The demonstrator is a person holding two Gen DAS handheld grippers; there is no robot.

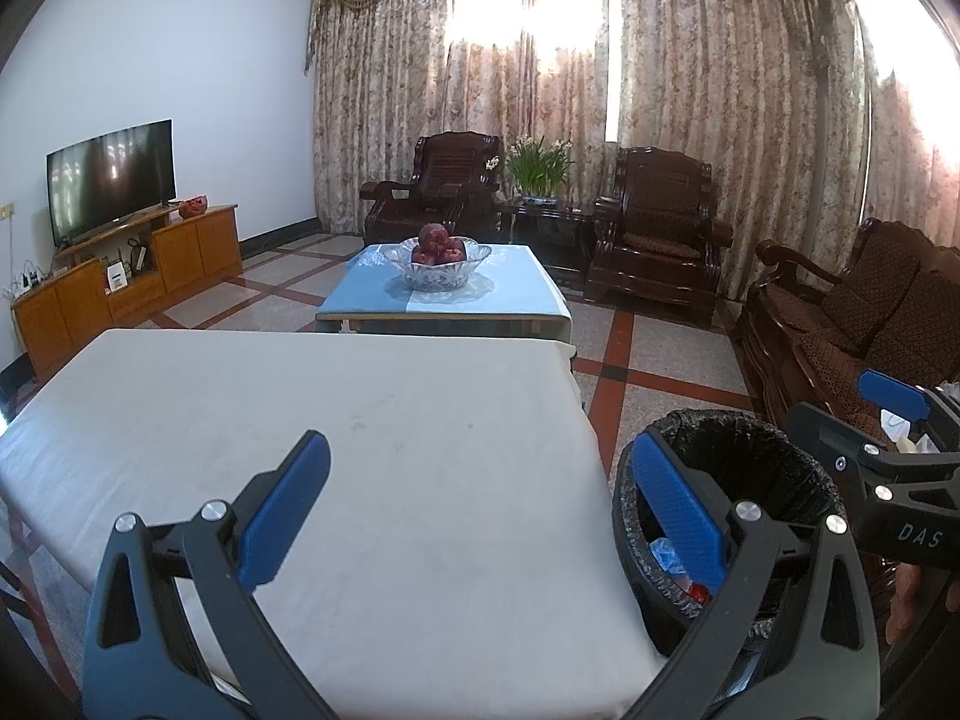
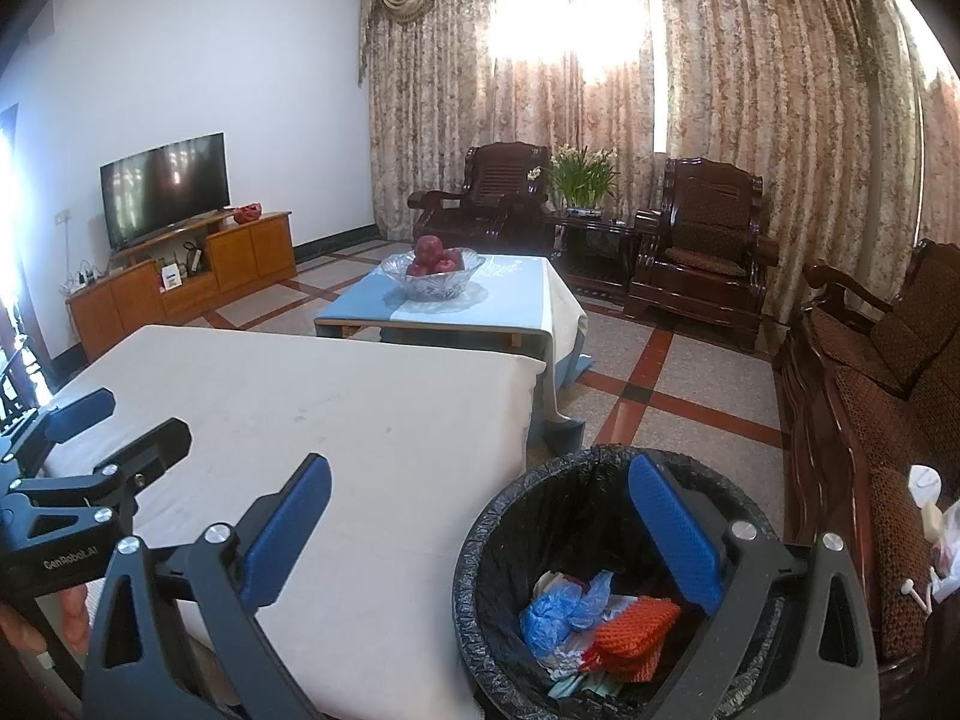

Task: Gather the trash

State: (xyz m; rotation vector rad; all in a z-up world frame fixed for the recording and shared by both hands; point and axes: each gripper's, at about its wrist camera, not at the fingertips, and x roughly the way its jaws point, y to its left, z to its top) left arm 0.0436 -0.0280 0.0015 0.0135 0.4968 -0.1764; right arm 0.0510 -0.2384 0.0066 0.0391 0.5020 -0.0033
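Left gripper [image 1: 480, 522]: jaws spread, empty, over bare table [image 1: 360, 420]; right gripper [image 2: 480, 534]: jaws spread, empty, nearer the bin [image 2: 510, 516]; bin on floor right of table; trash [image 2: 600, 618] lies inside, below right gripper.

Black-lined bin [image 2: 600, 516] with blue bag [image 2: 558, 606] and orange-red knit [image 2: 636, 630] — white tablecloth [image 2: 336, 420], floral beige curtains [image 2: 750, 90].

The bin [image 2: 600, 540] stands on the floor [image 2: 690, 384] just right of the tabletop [image 2: 336, 420], trash [image 2: 594, 618] inside it. Behind the tabletop, a fruit bowl [image 2: 432, 276] sits on a low table [image 2: 522, 300].
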